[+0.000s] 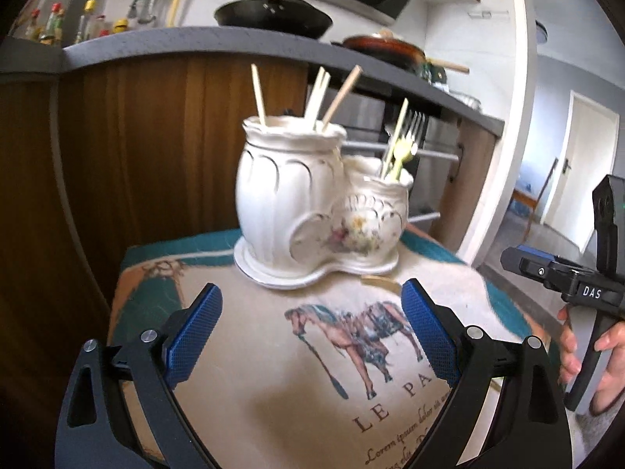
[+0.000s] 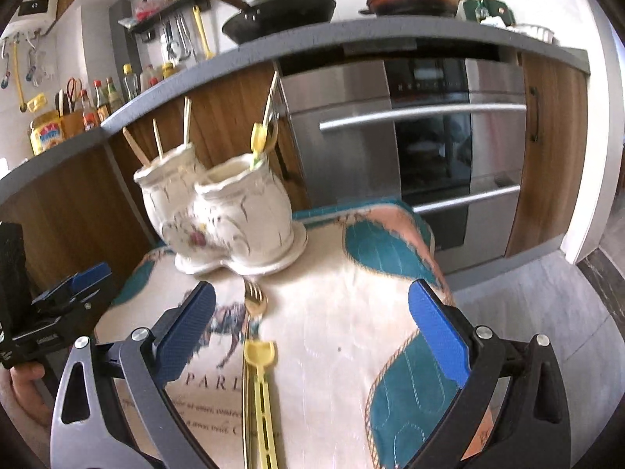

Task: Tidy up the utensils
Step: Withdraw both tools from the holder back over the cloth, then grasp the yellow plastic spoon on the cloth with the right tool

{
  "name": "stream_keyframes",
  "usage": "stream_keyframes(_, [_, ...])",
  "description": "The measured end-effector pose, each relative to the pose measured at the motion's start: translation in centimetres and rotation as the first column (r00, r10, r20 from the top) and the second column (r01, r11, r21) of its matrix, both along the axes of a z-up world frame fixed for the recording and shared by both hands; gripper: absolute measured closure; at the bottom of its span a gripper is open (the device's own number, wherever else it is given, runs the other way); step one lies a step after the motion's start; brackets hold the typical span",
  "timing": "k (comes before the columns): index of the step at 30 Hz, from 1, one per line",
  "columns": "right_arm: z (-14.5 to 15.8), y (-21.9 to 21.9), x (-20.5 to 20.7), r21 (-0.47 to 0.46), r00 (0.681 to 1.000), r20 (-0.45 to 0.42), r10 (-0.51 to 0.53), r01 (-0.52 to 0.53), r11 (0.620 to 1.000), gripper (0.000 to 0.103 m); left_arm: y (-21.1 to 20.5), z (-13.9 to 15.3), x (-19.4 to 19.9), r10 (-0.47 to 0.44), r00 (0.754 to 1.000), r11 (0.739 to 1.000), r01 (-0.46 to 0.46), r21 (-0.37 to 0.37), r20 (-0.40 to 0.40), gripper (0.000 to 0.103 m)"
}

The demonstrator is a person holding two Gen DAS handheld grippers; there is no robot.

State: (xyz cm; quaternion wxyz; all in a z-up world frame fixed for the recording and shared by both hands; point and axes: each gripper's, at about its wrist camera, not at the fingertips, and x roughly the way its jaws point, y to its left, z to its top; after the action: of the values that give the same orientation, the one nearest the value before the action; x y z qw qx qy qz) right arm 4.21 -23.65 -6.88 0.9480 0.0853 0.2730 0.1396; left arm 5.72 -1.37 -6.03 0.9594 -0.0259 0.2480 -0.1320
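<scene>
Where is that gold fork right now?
In the right wrist view the gold fork lies on the tablecloth, beside a yellow utensil, its tines just short of the white ceramic holder.

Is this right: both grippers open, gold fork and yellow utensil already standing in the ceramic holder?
Not quite. The gold fork and yellow utensil lie flat on the cloth before the ceramic holder, per the right wrist view. Both grippers are open.

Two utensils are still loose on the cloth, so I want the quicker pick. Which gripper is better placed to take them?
Right. The gold fork and yellow utensil lie between the open right gripper fingers. The left gripper is open over bare cloth, facing the ceramic holder.
</scene>
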Motion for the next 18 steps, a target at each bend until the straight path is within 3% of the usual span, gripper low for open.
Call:
stream_keyframes(4, [-0.4,0.5,-0.5,-0.049,0.999,-0.018,0.031,-0.032,0.998,0.005,-0.1,-0.2,0.4,-0.021,0.999,1.000,0.021,-0.017,-0.024,0.010])
stream_keyframes(8, [-1.4,1.5,-1.0,-0.130,0.991,-0.088,0.103,-0.114,0.985,0.007,-0.3,-0.3,0.6,-0.031,0.999,0.999,0.031,-0.018,-0.038,0.010])
stream_keyframes(11, [-1.9,2.2,-1.5,-0.158,0.978,-0.135,0.159,-0.179,0.971,0.022,-0.5,-0.4,0.6,-0.035,0.999,0.999,0.035,-0.010,-0.040,0.010])
stream_keyframes(13, [-2.2,2.4,-1.7,-0.161,0.969,-0.163,0.184,-0.210,0.964,0.039,-0.6,-0.4,0.5,-0.034,0.999,0.999,0.034,-0.007,-0.039,0.010])
stream_keyframes(18, [-2.9,3.8,-2.2,-0.165,0.941,-0.220,0.255,-0.294,0.941,0.070,-0.7,-0.3,0.5,-0.032,0.999,0.999,0.032,0.001,-0.036,0.009])
